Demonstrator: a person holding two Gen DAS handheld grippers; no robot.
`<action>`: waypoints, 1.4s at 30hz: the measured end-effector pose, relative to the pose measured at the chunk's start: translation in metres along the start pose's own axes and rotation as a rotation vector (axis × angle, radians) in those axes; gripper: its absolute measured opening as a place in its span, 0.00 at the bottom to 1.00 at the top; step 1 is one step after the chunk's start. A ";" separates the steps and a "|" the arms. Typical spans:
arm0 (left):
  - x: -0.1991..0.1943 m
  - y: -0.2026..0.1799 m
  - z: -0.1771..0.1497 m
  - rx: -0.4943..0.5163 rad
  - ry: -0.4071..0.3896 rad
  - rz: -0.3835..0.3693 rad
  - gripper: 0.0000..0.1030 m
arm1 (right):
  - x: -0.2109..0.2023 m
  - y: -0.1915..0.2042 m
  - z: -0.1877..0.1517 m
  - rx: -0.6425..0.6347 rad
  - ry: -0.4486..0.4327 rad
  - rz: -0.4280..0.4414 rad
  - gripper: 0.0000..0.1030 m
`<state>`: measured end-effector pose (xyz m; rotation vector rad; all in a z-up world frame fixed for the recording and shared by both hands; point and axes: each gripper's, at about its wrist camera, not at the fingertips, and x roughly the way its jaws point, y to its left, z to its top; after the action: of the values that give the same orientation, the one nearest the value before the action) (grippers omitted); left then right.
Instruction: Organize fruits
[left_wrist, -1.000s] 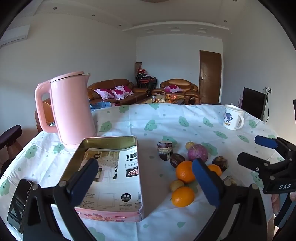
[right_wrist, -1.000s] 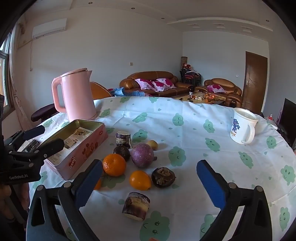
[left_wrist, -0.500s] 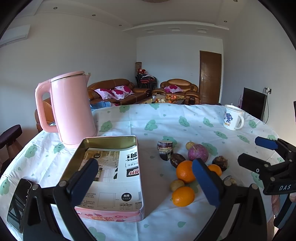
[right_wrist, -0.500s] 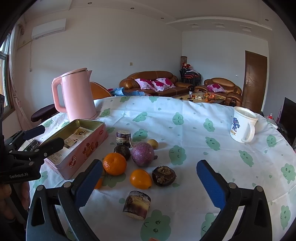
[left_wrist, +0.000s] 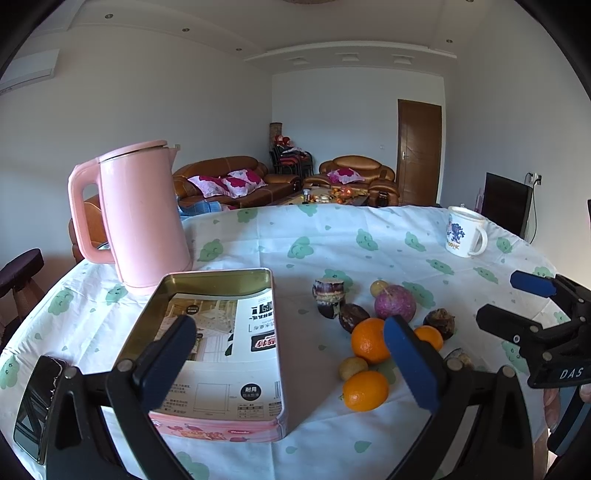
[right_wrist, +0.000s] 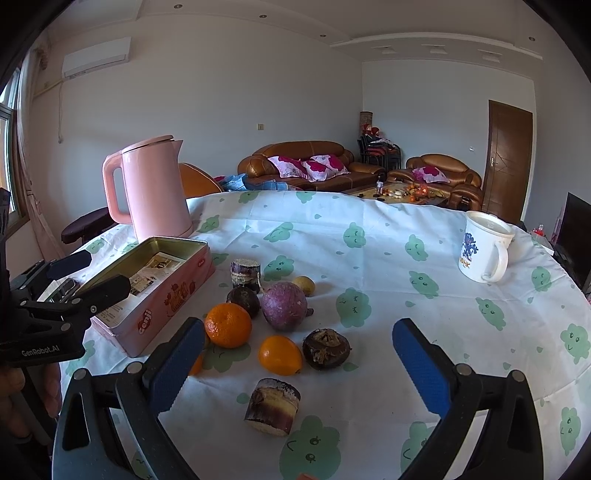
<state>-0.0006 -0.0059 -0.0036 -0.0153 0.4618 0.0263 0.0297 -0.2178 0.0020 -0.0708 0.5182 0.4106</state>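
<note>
Several fruits lie loose on the tablecloth: an orange (right_wrist: 228, 325), a smaller orange (right_wrist: 279, 355), a purple round fruit (right_wrist: 283, 305), a dark brown fruit (right_wrist: 326, 349) and two sugarcane pieces (right_wrist: 272, 406) (right_wrist: 245, 272). An open pink tin (left_wrist: 218, 350) with a printed sheet inside sits left of them. My left gripper (left_wrist: 288, 358) hovers open over the tin's near end, nothing between its fingers. My right gripper (right_wrist: 295, 365) stands open in front of the fruits, around the near sugarcane piece in view but holding nothing.
A pink kettle (left_wrist: 140, 218) stands behind the tin. A white mug (right_wrist: 484, 251) sits at the far right. A dark phone (left_wrist: 37, 402) lies at the table's left edge. The round table (right_wrist: 406, 229) drops off on all sides.
</note>
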 end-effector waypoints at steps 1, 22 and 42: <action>0.000 0.000 0.000 0.000 0.000 0.000 1.00 | 0.000 0.000 0.000 -0.001 -0.001 0.000 0.99; 0.001 0.000 -0.001 0.005 0.001 0.005 1.00 | 0.000 0.000 0.000 0.005 0.003 0.003 0.99; 0.015 -0.013 -0.020 0.053 0.048 0.007 1.00 | 0.012 -0.014 -0.026 0.042 0.053 -0.024 0.99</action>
<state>0.0042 -0.0192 -0.0279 0.0377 0.5101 0.0202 0.0330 -0.2303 -0.0270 -0.0470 0.5774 0.3752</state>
